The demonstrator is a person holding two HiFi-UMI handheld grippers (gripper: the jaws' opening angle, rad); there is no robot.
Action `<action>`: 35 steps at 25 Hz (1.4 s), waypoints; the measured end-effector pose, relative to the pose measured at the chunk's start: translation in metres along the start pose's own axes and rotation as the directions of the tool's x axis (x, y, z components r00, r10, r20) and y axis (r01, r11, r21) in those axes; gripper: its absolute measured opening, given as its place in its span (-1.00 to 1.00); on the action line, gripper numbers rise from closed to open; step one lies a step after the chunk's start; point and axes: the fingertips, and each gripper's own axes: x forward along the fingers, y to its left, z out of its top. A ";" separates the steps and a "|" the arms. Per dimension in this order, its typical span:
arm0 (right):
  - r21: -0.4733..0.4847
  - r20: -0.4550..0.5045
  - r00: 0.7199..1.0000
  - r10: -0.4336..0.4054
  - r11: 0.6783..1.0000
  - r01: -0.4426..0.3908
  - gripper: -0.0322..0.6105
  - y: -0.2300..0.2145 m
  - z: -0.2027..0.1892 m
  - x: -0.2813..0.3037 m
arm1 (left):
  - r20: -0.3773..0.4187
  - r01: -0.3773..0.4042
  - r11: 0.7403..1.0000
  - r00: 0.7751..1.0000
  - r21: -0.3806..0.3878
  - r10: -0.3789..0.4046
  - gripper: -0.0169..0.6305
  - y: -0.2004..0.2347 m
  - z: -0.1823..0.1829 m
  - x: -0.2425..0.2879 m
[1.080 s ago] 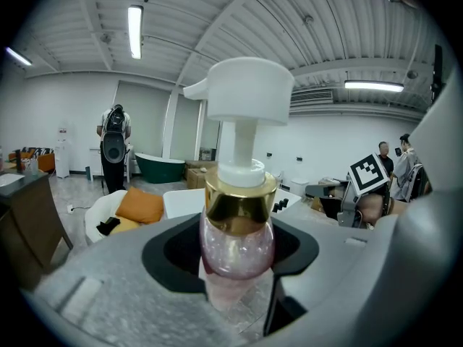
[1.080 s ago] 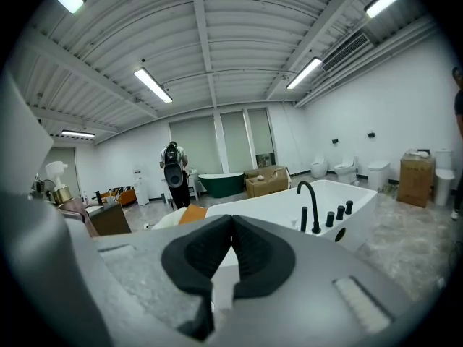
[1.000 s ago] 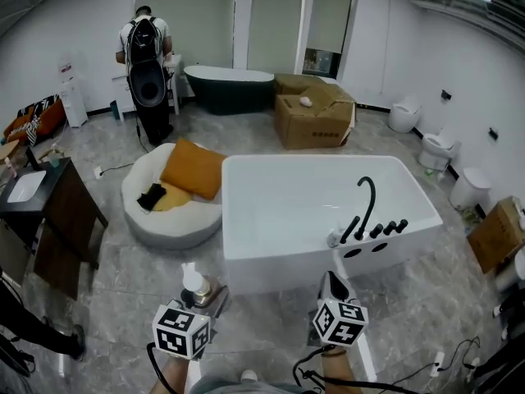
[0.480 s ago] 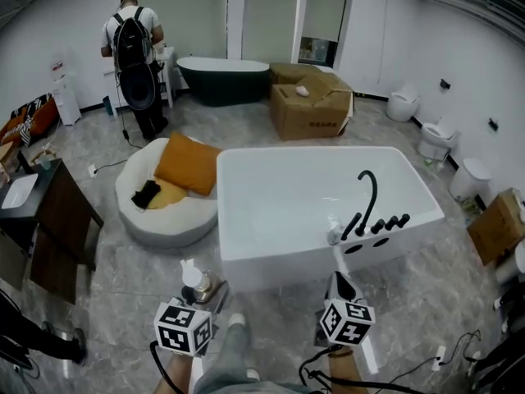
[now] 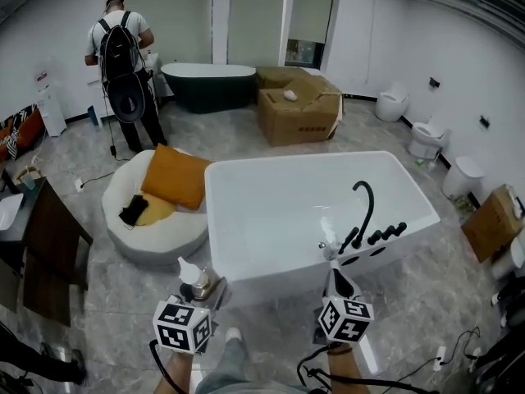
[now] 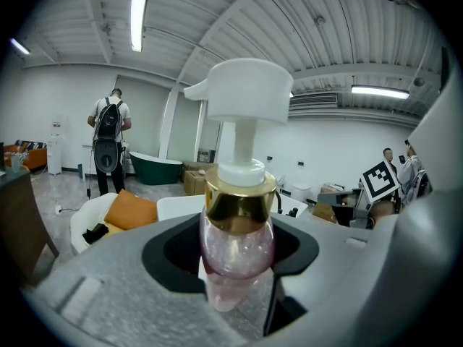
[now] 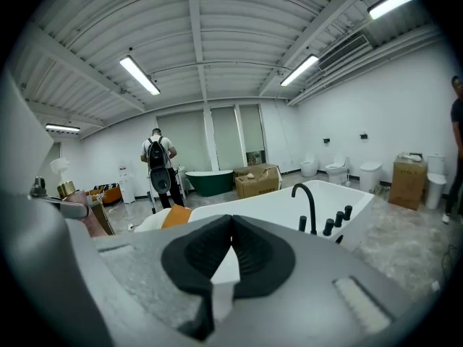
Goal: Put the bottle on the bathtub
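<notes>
Bottle (image 6: 237,241) upright, clamped in my left gripper (image 5: 203,294). Right gripper (image 7: 230,255) has its jaws together, empty. Bathtub (image 5: 271,276) lies just ahead of both. Pickup done, I judge; placing on the rim remains.

Our left gripper (image 5: 202,290) and right gripper (image 5: 334,283): grey shells, black pads (image 7: 255,257); black-white marker cubes (image 5: 182,328) behind, black cables (image 5: 315,376) trailing.

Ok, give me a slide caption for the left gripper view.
Left gripper holding a pink pump bottle with a gold collar, white bathtub ahead.
</notes>
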 end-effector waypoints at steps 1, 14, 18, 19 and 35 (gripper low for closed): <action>-0.007 -0.002 1.000 -0.003 1.000 0.003 -0.89 0.001 0.004 0.006 | 0.000 0.001 1.000 1.000 -0.002 -0.001 -0.26 0.005 0.003 0.007; -0.027 0.006 0.998 -0.065 0.998 0.065 -0.89 0.013 0.054 0.097 | -0.019 0.048 0.999 0.999 -0.008 -0.048 -0.26 0.076 0.040 0.102; -0.007 0.007 0.997 -0.076 0.997 0.076 -0.89 0.019 0.062 0.126 | -0.015 0.074 0.997 0.997 0.014 -0.074 -0.26 0.092 0.056 0.128; -0.003 0.006 0.997 -0.078 0.997 0.078 -0.89 0.021 0.064 0.133 | -0.016 0.079 0.997 0.997 0.020 -0.078 -0.26 0.096 0.059 0.133; 0.023 -0.066 0.995 -0.081 0.996 0.083 -0.89 0.008 0.050 0.189 | -0.082 0.110 0.994 0.991 0.016 -0.109 -0.26 0.105 0.055 0.191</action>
